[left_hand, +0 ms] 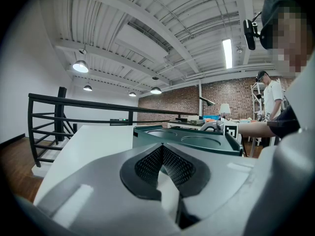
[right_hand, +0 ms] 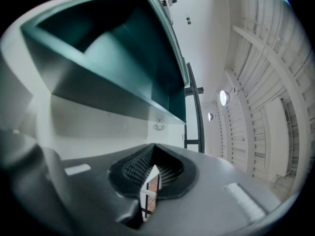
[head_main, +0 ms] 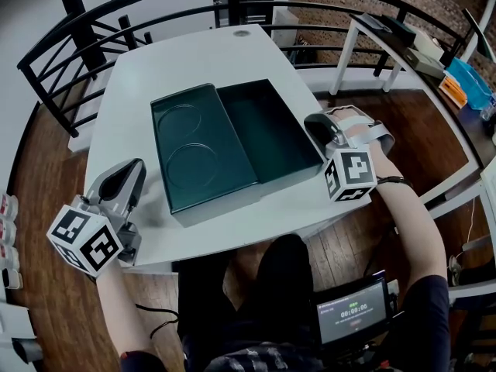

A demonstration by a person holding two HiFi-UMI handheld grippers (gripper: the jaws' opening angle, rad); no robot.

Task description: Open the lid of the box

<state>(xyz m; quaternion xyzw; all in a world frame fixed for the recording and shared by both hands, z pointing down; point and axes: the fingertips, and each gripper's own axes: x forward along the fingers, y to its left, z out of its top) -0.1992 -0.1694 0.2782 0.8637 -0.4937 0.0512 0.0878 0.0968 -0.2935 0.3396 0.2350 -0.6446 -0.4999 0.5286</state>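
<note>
A dark green box [head_main: 271,130] stands open on the white table [head_main: 147,76]. Its lid [head_main: 198,153] lies inside-up against the box's left side, with two round rings moulded in it. My right gripper [head_main: 314,122] is at the box's right wall, shut, with nothing between its jaws. The right gripper view shows the jaws [right_hand: 153,149] closed and the box [right_hand: 113,48] filling the top. My left gripper [head_main: 128,169] hangs at the table's front left corner, apart from the lid, shut and empty. In the left gripper view the jaws [left_hand: 161,149] meet and the lid [left_hand: 197,142] lies just beyond.
A black railing [head_main: 93,29] curves round the table's far and left sides. A second white table [head_main: 411,45] with clutter stands at the back right. A small screen [head_main: 353,312] sits at the person's lap. Another person [left_hand: 273,95] stands far off.
</note>
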